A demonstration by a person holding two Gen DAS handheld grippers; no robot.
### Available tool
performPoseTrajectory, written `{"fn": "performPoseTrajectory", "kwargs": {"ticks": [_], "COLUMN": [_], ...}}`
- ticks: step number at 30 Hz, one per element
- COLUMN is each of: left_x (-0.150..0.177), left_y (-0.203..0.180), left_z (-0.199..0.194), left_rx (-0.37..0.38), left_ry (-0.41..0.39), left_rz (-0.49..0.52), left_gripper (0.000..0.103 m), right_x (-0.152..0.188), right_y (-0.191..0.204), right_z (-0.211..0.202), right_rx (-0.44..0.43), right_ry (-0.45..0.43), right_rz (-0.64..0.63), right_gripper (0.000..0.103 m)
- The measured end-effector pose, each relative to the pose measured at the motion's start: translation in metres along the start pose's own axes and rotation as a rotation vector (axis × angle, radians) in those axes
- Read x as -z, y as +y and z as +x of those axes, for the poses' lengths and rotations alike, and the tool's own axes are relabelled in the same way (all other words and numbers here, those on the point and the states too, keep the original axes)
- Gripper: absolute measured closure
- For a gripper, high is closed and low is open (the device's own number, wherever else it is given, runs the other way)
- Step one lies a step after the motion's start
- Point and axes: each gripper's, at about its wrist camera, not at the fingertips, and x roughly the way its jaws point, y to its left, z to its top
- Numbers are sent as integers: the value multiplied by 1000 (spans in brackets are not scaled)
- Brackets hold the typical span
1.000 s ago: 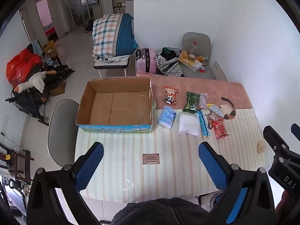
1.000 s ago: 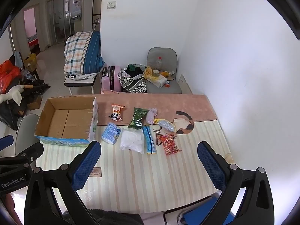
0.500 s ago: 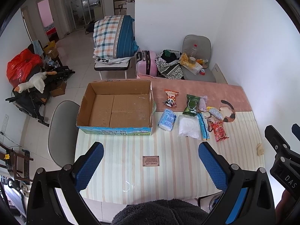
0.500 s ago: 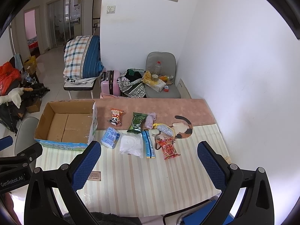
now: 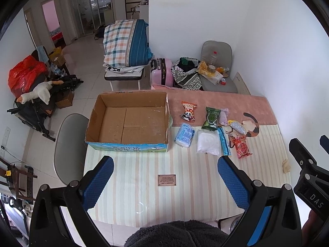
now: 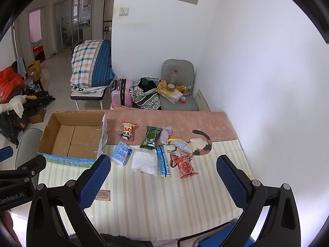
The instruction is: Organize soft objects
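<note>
My left gripper (image 5: 165, 182) hung wide open and empty above the striped surface (image 5: 185, 195). The empty cardboard box (image 5: 129, 121) sat at left; beside it lay the blue tissue pack (image 5: 184, 135), white bag (image 5: 208, 142) and red snack packet (image 5: 242, 146). My right gripper (image 6: 163, 180) gaped open, holding nothing.

Near striped tablecloth (image 5: 185, 195) bare, open passage; far left open cardboard box (image 5: 131, 121), far right row of soft packets (image 5: 207, 142) block.
</note>
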Motion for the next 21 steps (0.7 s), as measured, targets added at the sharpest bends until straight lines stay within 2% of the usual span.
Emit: {"fn": "performPoseTrajectory", "kwargs": {"ticks": [21], "left_x": [-5], "left_y": [6], "left_z": [-2], "left_rx": [-7], "left_ry": [-22], "left_rz": [3], "left_gripper": [0], "right_x": [-4], "right_y": [10], "right_z": [0], "right_rx": [1], "right_ry": [-25], "right_rz": [-8], "right_gripper": [0]}}
